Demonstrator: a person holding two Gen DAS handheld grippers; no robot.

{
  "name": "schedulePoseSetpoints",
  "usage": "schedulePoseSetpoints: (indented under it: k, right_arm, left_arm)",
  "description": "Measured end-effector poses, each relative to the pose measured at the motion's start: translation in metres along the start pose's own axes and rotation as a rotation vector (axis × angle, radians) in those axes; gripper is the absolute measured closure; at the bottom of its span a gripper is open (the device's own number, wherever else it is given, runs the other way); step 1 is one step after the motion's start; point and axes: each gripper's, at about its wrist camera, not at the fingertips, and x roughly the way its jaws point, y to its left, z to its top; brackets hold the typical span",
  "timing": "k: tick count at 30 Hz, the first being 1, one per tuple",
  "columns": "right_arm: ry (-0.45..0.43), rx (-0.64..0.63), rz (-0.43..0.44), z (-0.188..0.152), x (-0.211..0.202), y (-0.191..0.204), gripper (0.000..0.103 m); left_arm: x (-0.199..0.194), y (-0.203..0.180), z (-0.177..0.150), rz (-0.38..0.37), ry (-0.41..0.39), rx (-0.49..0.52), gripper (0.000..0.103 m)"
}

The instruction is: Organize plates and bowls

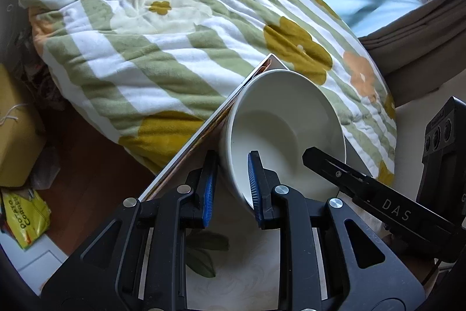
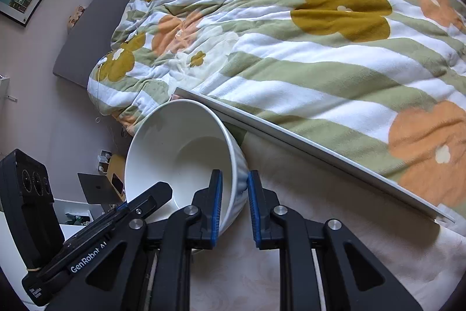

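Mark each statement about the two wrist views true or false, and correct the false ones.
1. Both grippers grip the same white bowl by its rim. True: the left gripper and right gripper each clamp the wall.
2. The bowl holds soup. False: it looks empty.
3. A flowered, striped blanket lies behind the bowl. True.
4. The bowl's outer wall is smooth. False: the right wrist view shows ribs.
5. A plate sits under the bowl. False: no plate shows, only a pale patterned surface.
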Motion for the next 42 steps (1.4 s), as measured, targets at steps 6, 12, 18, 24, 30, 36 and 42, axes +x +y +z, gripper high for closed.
schedulePoseSetpoints:
  k: [6,12,18,24,30,36,42]
  right_arm:
    - [-0.049,0.002,0.023,-0.011,-0.025,0.000,0.087]
    - [-0.141,0.011,0.029,-0.043,-0.089,0.001,0.087]
    - [-0.232,0.042,0.020,-0.103,-0.173,-0.014,0.087]
    - [-0.315,0.093,-0.006,-0.179,-0.249,-0.043,0.087]
    - [-0.365,0.163,-0.050,-0.253,-0.306,-0.079,0.087]
    - [-0.370,0.240,-0.099,-0.309,-0.333,-0.113,0.087]
    - [-0.362,0.325,-0.146,-0.354,-0.341,-0.137,0.087]
  left_arm:
    - [-0.029,-0.018,-0.007,0.007,-0.039,0.051,0.084]
    - [-0.078,-0.057,-0.034,-0.009,-0.081,0.123,0.084]
    - [-0.136,-0.110,-0.098,-0.039,-0.117,0.210,0.084]
    - [-0.179,-0.167,-0.177,-0.084,-0.128,0.307,0.084]
    - [-0.201,-0.216,-0.259,-0.148,-0.099,0.387,0.084]
    - [-0.198,-0.249,-0.330,-0.188,-0.015,0.452,0.084]
    - [-0.180,-0.269,-0.381,-0.188,0.100,0.540,0.084]
